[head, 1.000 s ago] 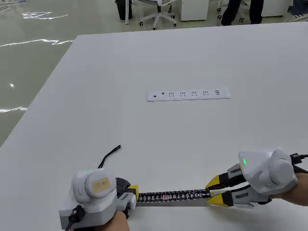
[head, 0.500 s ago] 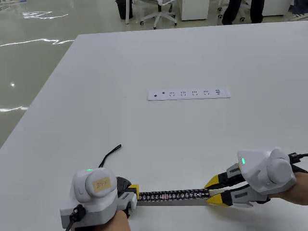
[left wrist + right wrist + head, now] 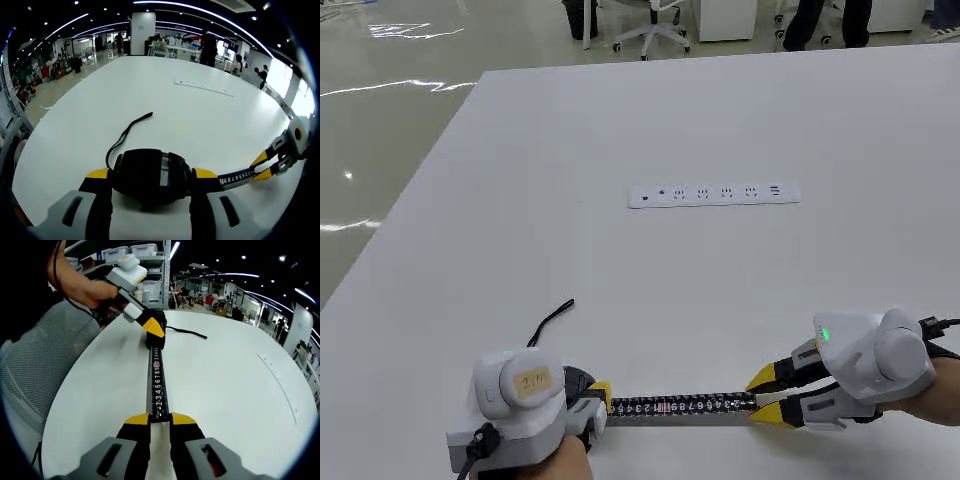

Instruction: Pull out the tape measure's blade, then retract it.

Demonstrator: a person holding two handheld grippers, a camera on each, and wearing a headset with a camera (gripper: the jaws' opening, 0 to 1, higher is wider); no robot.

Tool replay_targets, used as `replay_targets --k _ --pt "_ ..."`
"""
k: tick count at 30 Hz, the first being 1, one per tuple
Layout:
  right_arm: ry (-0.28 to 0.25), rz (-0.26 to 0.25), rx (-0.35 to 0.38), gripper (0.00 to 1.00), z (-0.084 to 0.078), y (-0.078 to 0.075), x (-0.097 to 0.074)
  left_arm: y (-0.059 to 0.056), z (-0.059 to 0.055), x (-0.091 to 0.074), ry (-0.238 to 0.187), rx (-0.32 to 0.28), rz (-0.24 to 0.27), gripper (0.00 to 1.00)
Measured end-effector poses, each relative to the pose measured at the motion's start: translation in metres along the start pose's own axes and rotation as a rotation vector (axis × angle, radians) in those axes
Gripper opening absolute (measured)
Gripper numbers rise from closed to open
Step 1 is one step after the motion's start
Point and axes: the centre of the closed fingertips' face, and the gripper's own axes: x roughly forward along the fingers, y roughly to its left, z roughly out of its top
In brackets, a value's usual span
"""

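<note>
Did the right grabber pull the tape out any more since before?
No. The right gripper sits where it was, below the power strip, shut on the blade.

White table [image 3: 720, 120]. A white power strip [image 3: 713, 194] lies flat near its middle. At the near edge sits a black tape measure [image 3: 150, 172], blade [image 3: 680, 407] extended along the surface, strap [image 3: 552, 320] trailing on the tabletop.

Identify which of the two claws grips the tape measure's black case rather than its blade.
The left claw: its yellow-tipped jaws clamp the black case, while the right claw pinches the free end of the blade.
</note>
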Motion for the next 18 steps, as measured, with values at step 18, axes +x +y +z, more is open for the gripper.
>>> replay_targets --k 18 --pt "0.004 0.004 0.001 0.14 -0.0005 -0.0002 0.0027 0.0002 0.0000 -0.0006 0.000 -0.001 -0.001 0.58"
